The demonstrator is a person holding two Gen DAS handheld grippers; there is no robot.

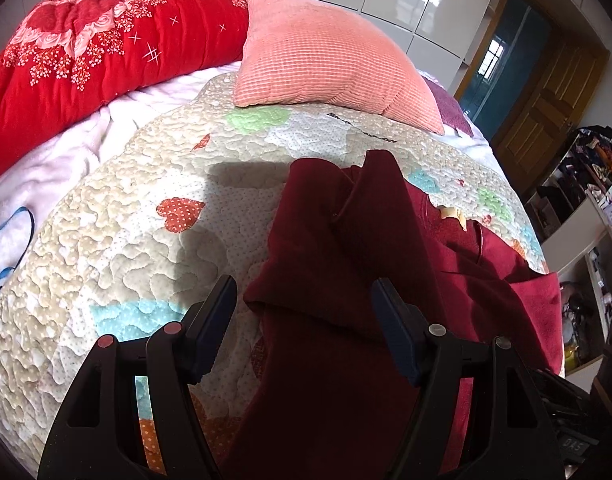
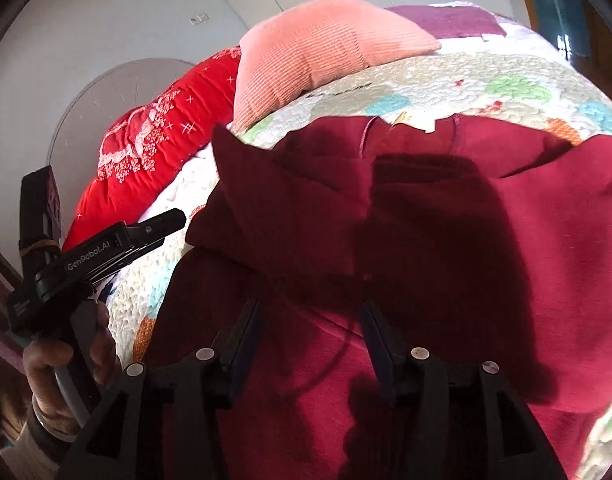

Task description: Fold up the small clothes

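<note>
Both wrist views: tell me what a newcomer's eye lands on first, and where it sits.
The dark red garment dominates, spread on the patchwork quilt with one sleeve folded across its body, directly ahead of both open grippers, left and right. Beyond it a salmon-pink pillow lies at the head of the bed, beside a bright red floral comforter.

left gripper jaws apart, right gripper jaws apart

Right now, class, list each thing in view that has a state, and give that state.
Dark red garment: lying on the quilt, left sleeve folded in over the body.
Left tool: open, holding nothing.
Right tool: open, holding nothing.
Pink pillow: resting on the quilt.
</note>
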